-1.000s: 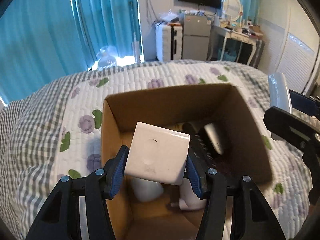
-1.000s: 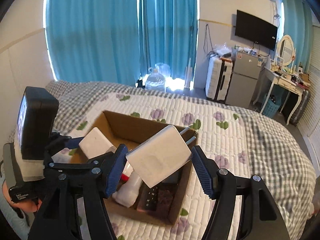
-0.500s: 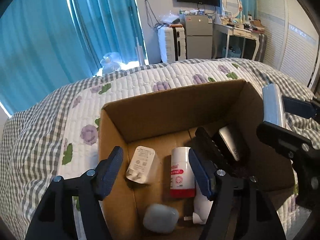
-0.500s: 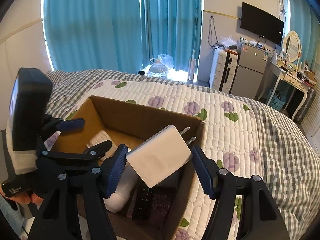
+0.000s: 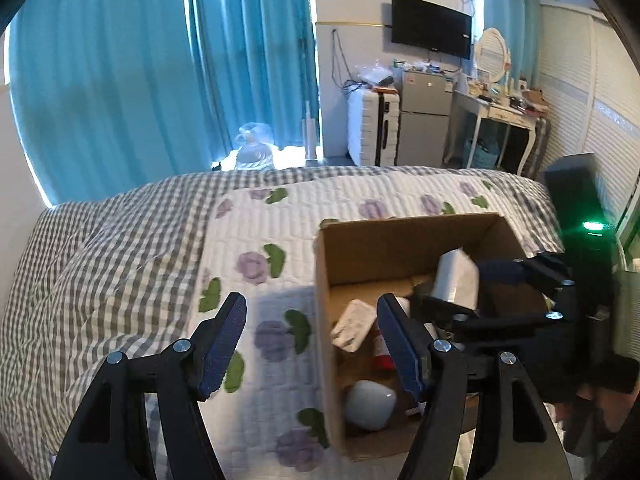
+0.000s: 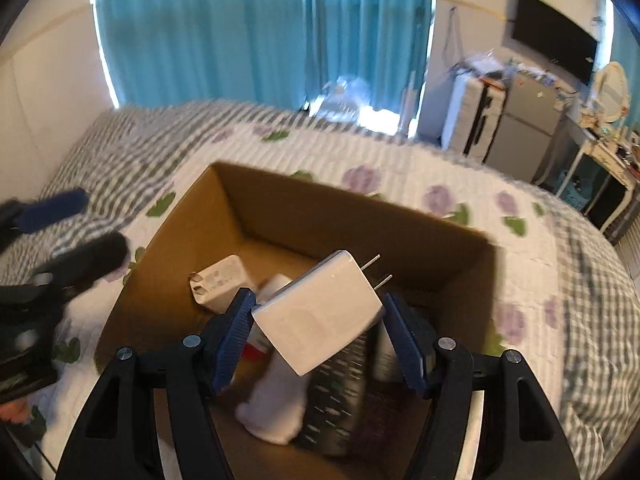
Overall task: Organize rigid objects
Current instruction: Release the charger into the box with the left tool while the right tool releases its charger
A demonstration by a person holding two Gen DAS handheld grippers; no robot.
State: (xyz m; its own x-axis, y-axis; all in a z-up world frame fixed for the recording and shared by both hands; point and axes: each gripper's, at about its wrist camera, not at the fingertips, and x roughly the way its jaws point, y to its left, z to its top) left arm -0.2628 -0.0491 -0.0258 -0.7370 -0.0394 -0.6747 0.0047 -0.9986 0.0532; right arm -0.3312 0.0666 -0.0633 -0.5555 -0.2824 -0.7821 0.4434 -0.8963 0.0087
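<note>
Teal curtains [image 5: 160, 72] hang across the far wall of a bedroom, with a white suitcase [image 5: 372, 128], a small grey fridge [image 5: 424, 120], a wall-mounted television [image 5: 431, 36] and a white dressing table [image 5: 500, 116] ranged along the right side. Spread over the bed is a quilt [image 5: 248, 240], white with purple flowers and green leaves in the middle and grey check around the edges. On it sits an open cardboard box [image 6: 304, 208]. From the left wrist view the left gripper [image 5: 310, 340] is spread wide and holds nothing; one fingertip is over the quilt just outside the box's near wall, the other over the box interior. The right gripper [image 6: 316, 324] pinches a white plug adapter [image 6: 320, 312] by its flat sides, tilted, its two metal prongs pointing up and away, above the box opening. Inside the box lie another white charger block [image 6: 220, 284], a red and white tube [image 5: 382, 354] partly covered by the fingers, a rounded white object [image 5: 370, 404], a dark remote control [image 6: 336, 400] and a white bottle-like shape [image 6: 276, 408], blurred and hard to make out. The right wrist view is motion-smeared across the quilt and the box rim, and the box's near corner is cut off behind the gripper arms.
</note>
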